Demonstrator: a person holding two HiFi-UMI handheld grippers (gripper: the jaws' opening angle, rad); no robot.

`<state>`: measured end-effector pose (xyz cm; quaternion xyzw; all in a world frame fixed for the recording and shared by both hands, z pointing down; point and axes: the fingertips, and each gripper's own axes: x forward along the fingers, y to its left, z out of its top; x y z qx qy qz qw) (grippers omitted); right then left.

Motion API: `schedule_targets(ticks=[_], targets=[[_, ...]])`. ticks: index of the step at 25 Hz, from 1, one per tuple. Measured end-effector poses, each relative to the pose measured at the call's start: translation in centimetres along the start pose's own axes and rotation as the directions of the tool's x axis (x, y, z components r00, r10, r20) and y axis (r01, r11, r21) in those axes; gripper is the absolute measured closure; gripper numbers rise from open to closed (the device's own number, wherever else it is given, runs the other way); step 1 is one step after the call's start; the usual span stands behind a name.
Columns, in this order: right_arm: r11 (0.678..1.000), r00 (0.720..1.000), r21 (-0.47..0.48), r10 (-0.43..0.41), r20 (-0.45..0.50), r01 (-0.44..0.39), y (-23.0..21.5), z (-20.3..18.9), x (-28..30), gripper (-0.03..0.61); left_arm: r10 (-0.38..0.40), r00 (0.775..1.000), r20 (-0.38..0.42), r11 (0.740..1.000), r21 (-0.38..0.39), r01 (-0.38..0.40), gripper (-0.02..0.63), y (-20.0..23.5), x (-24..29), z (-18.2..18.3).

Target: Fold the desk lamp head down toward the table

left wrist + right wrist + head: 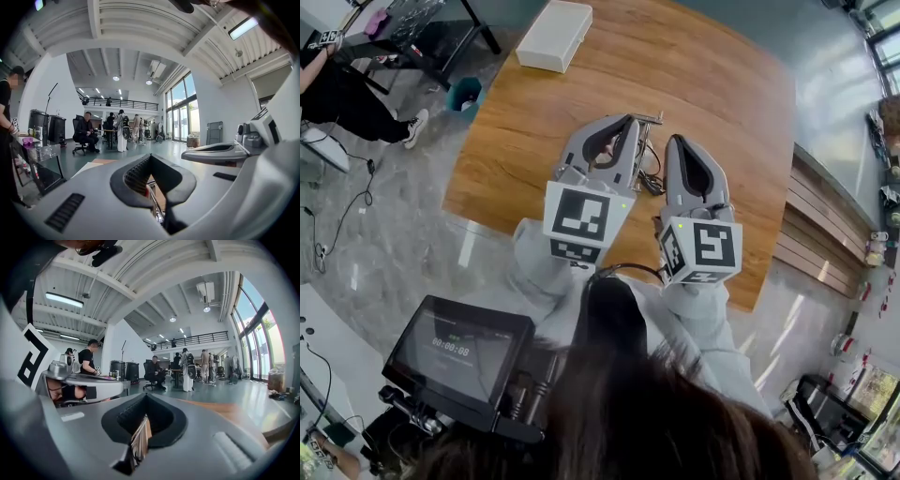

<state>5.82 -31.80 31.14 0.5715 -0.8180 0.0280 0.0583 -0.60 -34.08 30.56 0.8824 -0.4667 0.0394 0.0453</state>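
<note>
Fingers (626, 145) closed, flanking the desk lamp (647, 141) between them.

Left gripper (628, 122) and right gripper (677, 142) are hovering side by side over table (722, 84), desk lamp (645, 150) standing between them; box (555, 36) lying on table's far corner.

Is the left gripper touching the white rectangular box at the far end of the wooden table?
Apart. The head view shows the left gripper well short of the white rectangular box, with bare wooden table between them.
</note>
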Motion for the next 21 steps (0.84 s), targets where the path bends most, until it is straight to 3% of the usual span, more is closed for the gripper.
schedule_targets(ticks=[21], targets=[[1.0, 1.0, -0.022, 0.002, -0.012, -0.002, 0.28, 0.07, 0.7, 0.578, 0.004, 1.0, -0.013, 1.0, 0.002, -0.004, 0.612, 0.63, 0.2, 0.12]])
